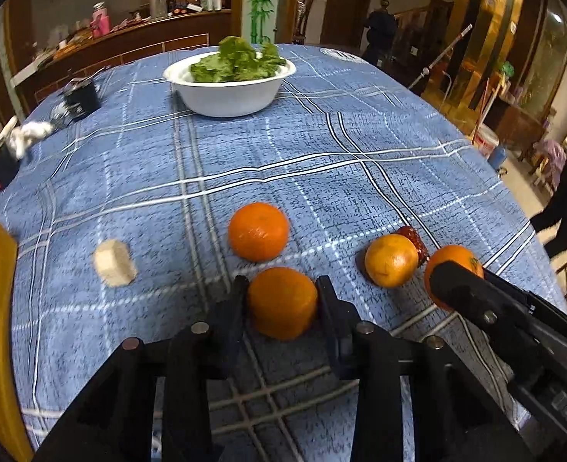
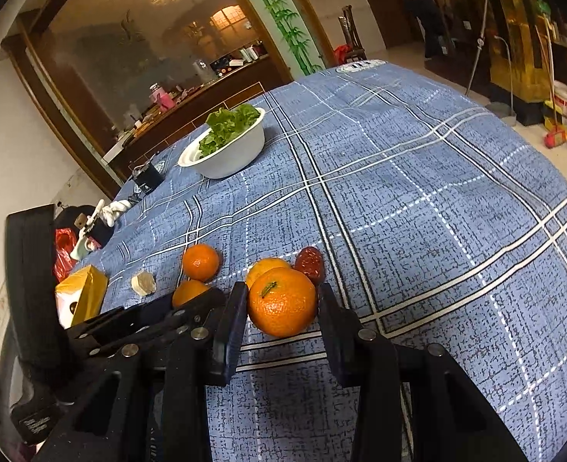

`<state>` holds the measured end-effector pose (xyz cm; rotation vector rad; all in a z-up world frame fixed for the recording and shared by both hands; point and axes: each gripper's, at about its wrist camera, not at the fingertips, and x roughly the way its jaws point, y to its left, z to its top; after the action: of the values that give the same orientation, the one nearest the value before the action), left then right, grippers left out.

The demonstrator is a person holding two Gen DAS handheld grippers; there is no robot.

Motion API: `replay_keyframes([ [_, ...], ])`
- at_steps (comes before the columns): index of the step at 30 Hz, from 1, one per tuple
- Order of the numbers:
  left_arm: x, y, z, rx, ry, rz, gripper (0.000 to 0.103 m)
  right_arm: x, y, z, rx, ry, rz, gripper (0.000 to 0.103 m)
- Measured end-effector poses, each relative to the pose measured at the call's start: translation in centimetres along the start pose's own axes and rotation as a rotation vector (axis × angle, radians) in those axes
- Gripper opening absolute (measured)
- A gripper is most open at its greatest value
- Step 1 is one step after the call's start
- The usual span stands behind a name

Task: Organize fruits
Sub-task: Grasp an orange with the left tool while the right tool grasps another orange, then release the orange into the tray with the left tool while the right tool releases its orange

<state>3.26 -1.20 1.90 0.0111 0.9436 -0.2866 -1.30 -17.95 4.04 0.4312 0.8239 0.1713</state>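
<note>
On the blue-checked counter (image 1: 322,161), the left gripper (image 1: 281,300) is clamped on an orange (image 1: 282,302) at its 12 o'clock, pads touching both flanks. At 3 o'clock of it, the right gripper (image 2: 281,304) clamps a second orange (image 2: 282,302), stem uppermost. Being round, neither shows a long axis; each hand already holds the nearer fruit.

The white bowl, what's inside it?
Green leaves fill the white bowl and stick up over its rim. They look like lettuce. Whatever might lie under the leaves is covered, so the bottom of the bowl cannot be seen.
</note>
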Motion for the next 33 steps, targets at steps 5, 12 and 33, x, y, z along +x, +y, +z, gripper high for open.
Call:
replay_keyframes([
  [5, -4.5, 3.2, -1.4, -0.096, -0.046, -0.015, 0.034, 0.1, 0.4, -0.2, -0.026, -0.006, -0.011, 0.039],
  [12, -12.8, 12.8, -5.3, -0.319, -0.146, 0.068, 0.034, 0.1, 1.6, -0.7, -0.074, -0.011, -0.016, 0.039],
  [33, -19.7, 29.9, -15.3, -0.692, -0.236, 0.155, 0.036, 2.3, 30.9, -12.8, -0.619, 0.302, 0.366, 0.041],
])
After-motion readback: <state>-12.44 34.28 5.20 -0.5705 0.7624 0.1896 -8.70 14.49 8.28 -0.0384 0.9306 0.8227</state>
